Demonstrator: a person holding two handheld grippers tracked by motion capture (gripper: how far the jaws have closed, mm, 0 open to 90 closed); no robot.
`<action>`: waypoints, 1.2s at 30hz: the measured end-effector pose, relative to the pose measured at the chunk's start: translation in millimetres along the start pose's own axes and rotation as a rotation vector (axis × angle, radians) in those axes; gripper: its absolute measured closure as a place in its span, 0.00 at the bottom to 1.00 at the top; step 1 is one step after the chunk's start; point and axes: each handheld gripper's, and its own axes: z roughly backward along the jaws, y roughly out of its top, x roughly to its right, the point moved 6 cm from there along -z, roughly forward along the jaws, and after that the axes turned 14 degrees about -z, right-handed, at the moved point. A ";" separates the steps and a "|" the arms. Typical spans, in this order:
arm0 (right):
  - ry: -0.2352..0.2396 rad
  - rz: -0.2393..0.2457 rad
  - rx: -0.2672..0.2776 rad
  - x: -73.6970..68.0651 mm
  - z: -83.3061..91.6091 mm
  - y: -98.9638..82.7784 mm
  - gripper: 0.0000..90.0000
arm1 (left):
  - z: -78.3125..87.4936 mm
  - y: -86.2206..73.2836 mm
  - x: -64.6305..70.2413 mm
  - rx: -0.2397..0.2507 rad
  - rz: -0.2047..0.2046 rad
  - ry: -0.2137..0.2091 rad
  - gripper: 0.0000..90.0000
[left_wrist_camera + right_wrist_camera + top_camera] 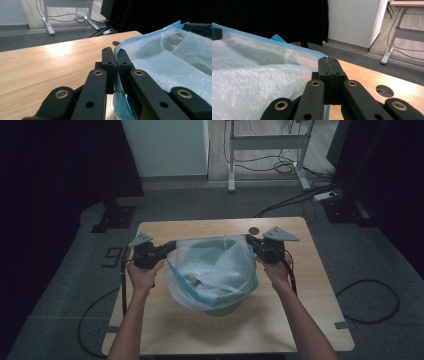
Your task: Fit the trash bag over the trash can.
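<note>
A clear plastic bag (212, 272) with a light-blue rim hangs open over the wooden table (200, 330), stuffed with crumpled white material. My left gripper (172, 245) is shut on the bag's left rim, and my right gripper (249, 239) is shut on its right rim, so the mouth is stretched wide between them. In the left gripper view the jaws (115, 53) pinch the blue edge of the bag (160, 50). In the right gripper view the closed jaws (328, 60) clamp the thin rim of the bag (262, 72), whose white filling bulges at the left.
A round cable hole (254, 229) lies in the table near its far edge. A black cable (372, 300) loops on the grey floor at the right. A desk frame (267, 150) and a white cabinet (167, 145) stand behind.
</note>
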 end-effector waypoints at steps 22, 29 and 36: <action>-0.018 -0.111 -0.114 25.3 -31.4 -44.3 0.99 | -22.5 -36.4 -6.3 -0.085 0.068 -0.036 0.97; -0.016 -0.119 -0.128 25.9 -32.1 -53.0 0.99 | -22.1 -44.7 -3.0 -0.089 0.064 -0.038 0.98; -0.015 -0.124 -0.135 26.4 -31.3 -60.7 0.99 | -22.2 -56.5 2.0 -0.096 0.055 -0.043 0.99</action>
